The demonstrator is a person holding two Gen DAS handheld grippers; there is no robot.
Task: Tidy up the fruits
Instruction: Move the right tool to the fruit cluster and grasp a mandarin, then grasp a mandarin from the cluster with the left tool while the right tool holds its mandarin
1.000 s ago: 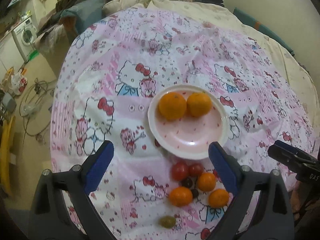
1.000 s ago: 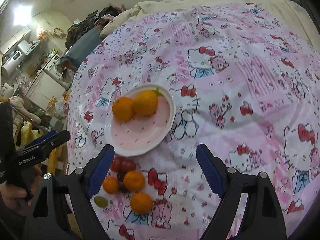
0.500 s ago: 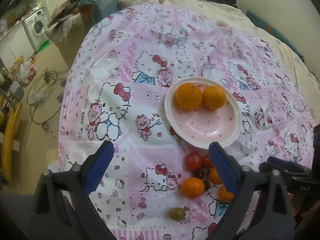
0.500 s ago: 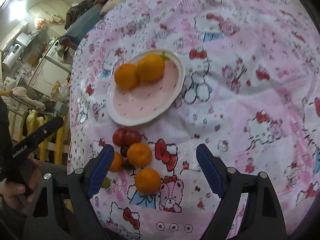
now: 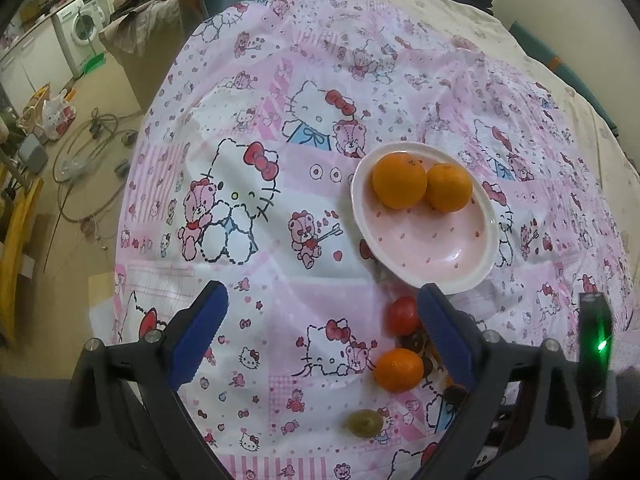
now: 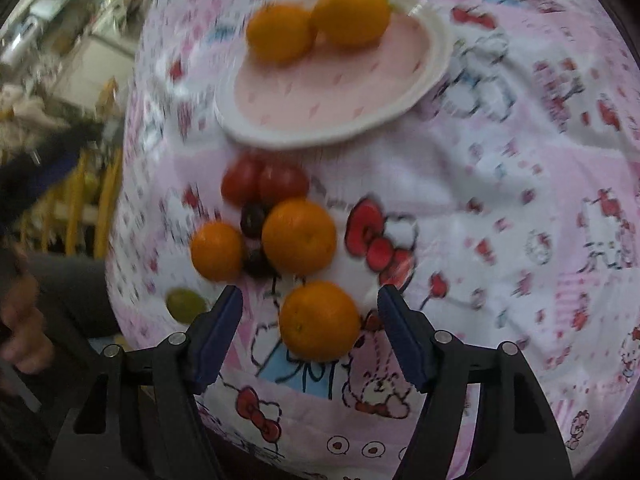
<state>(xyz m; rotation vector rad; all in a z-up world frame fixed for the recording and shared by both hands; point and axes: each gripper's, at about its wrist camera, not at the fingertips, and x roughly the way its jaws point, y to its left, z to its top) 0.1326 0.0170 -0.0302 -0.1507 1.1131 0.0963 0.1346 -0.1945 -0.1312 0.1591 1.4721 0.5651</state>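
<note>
- The pink plate (image 5: 478,266) with a white rim sits on the bed, on a pink cartoon-cat sheet (image 5: 256,184).
- Two oranges (image 5: 399,180) lie in the plate, touching each other at its far side. The rest of the plate is bare.
- Just below the plate, more fruit lies loose on the sheet: two red tomatoes (image 6: 264,182), two small dark fruits (image 6: 253,219), three more oranges and one green fruit (image 6: 185,304).
- The nearest orange (image 6: 319,321) lies between the two fingers of the right gripper (image 6: 310,334). The fingers are wide apart and do not touch it. This view is blurry.
- The left gripper (image 5: 322,328) is wide open too and holds nothing. It hangs over the sheet, left of the loose fruit.
- A washing machine (image 5: 82,28) stands far off on the floor.
</note>
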